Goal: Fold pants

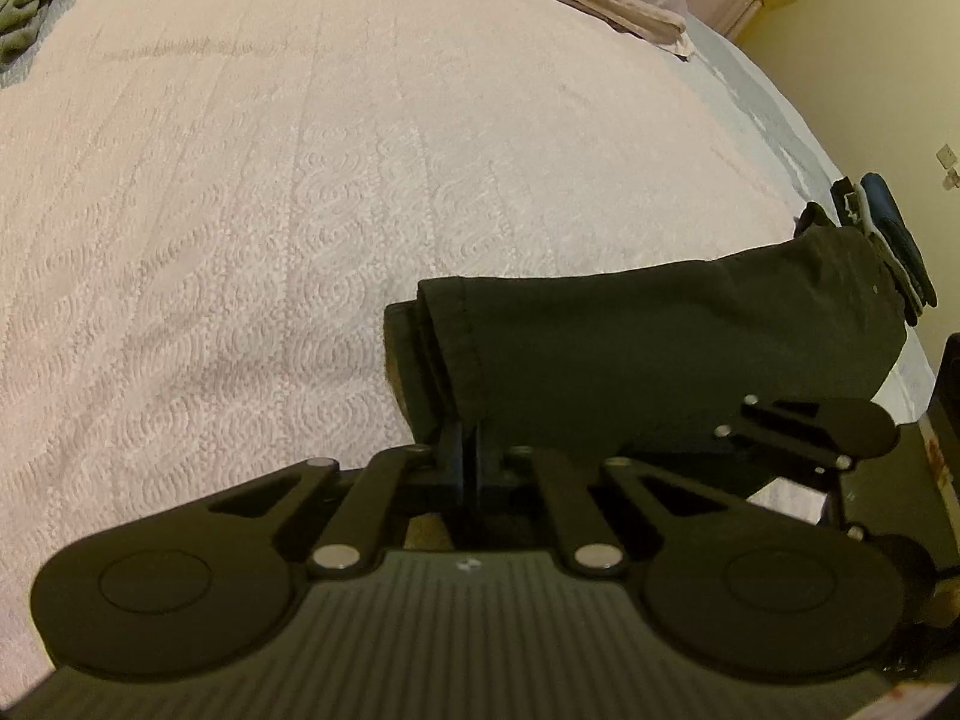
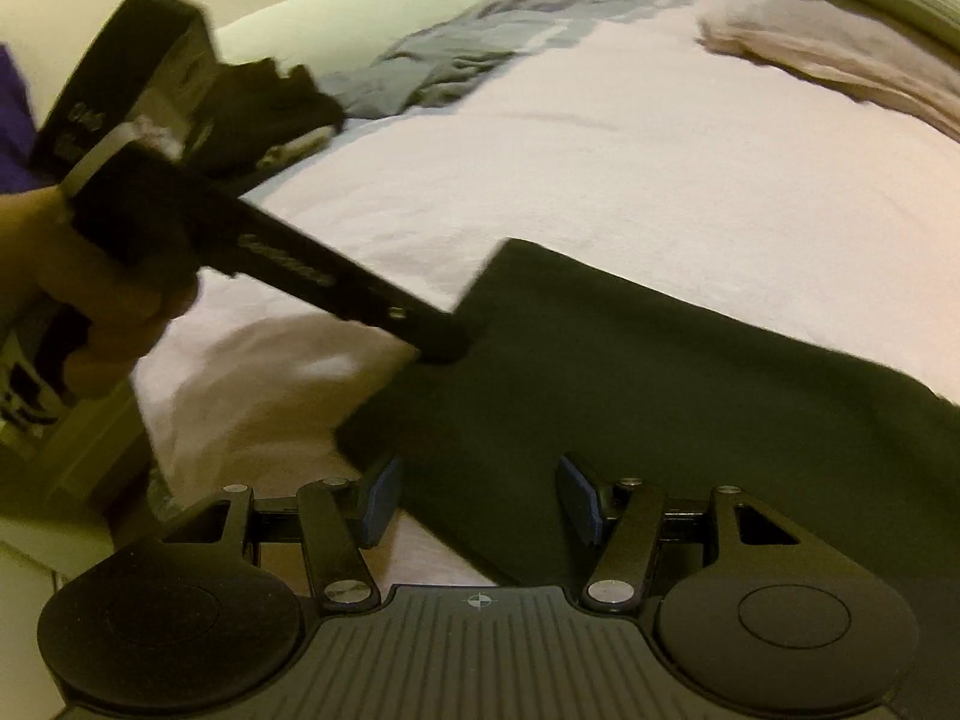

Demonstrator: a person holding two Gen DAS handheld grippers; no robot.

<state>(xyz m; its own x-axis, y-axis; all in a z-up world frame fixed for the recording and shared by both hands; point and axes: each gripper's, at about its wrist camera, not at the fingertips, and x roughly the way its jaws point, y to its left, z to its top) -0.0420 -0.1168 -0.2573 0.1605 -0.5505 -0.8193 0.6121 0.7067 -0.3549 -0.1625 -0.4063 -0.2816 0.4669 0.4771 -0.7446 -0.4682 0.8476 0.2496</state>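
Note:
Dark folded pants (image 1: 660, 348) lie on the pale quilted bedspread (image 1: 300, 210) near the bed's right edge. My left gripper (image 1: 471, 444) is shut on the stitched hem end of the pants. In the right wrist view the same gripper (image 2: 447, 345), held by a hand (image 2: 120, 288), pinches the pants' (image 2: 630, 390) left corner. My right gripper (image 2: 478, 501) is open, its blue-padded fingers (image 2: 378, 498) standing either side of the pants' near edge without pressing it. Its black linkage (image 1: 804, 432) shows at the right in the left wrist view.
A crumpled grey garment (image 2: 480, 48) lies at the far side of the bed, and folded beige cloth (image 2: 840, 60) at the back right. A green cloth (image 1: 30, 12) sits far left. The bed's edge (image 1: 840, 180) drops off toward a yellow wall.

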